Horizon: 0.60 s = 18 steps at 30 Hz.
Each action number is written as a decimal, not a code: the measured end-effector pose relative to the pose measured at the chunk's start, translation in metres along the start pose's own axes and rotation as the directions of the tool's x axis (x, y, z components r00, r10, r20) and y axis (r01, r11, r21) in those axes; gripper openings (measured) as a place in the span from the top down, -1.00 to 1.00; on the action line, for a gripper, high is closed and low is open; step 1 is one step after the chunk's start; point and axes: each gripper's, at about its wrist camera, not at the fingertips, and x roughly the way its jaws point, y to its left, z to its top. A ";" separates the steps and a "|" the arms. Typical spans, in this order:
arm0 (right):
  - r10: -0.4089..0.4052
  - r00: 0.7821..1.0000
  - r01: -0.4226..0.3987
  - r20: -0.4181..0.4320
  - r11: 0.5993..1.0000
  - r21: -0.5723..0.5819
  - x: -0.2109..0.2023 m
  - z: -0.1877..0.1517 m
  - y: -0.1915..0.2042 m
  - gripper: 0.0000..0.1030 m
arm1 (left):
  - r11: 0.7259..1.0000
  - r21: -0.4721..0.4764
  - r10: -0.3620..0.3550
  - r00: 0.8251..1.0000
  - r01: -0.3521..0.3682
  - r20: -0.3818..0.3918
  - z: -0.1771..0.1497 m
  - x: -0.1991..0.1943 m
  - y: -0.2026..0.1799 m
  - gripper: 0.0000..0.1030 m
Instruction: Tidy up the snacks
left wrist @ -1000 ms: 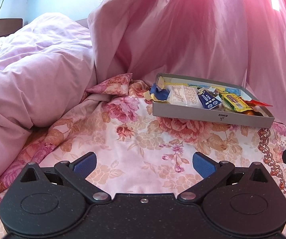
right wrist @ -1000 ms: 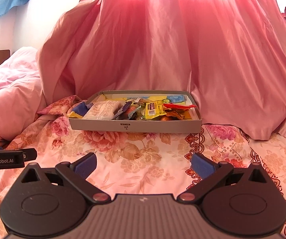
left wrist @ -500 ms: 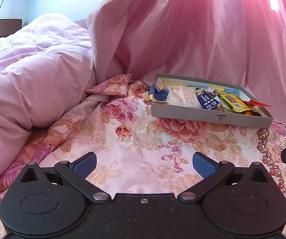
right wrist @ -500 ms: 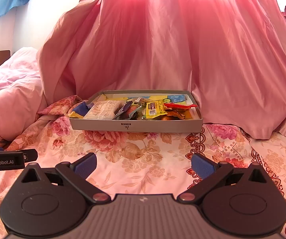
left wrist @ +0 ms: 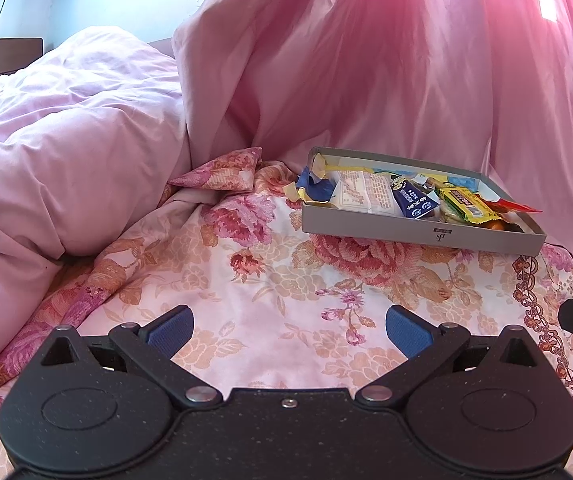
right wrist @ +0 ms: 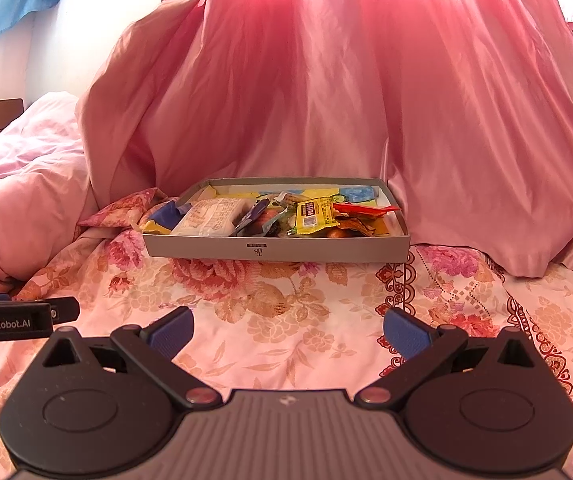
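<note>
Left gripper (left wrist: 289, 326): jaws spread wide, nothing between the blue pads, hovering over floral bedsheet (left wrist: 270, 280). Right gripper (right wrist: 288, 326): likewise released, empty. Grey tray (right wrist: 276, 249) resting on the sheet well ahead of both sets of jaws; straight ahead of the right pair, ahead and to the right of the left pair. Snack packets (right wrist: 314, 216) heaped inside the tray, one blue wrapper (right wrist: 164, 216) overhanging its left end. Pink curtain (right wrist: 326, 100) directly behind the tray. Pink duvet (left wrist: 66, 140) bunched to the left.

left wrist: low, faces box (left wrist: 422, 236) obliquely | right wrist: head-on, seemingly nearer
</note>
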 end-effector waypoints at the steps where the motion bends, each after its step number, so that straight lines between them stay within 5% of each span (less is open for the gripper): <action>1: 0.000 1.000 0.000 0.000 1.000 0.000 0.000 0.000 0.000 -1.00 | 1.000 0.000 0.000 1.000 0.000 0.000 0.000 0.000 0.000 -0.98; 18: 0.000 1.000 0.000 -0.001 1.000 -0.004 0.000 -0.001 0.002 -1.00 | 0.999 0.009 -0.031 0.998 0.031 -0.058 -0.001 0.001 -0.004 -0.92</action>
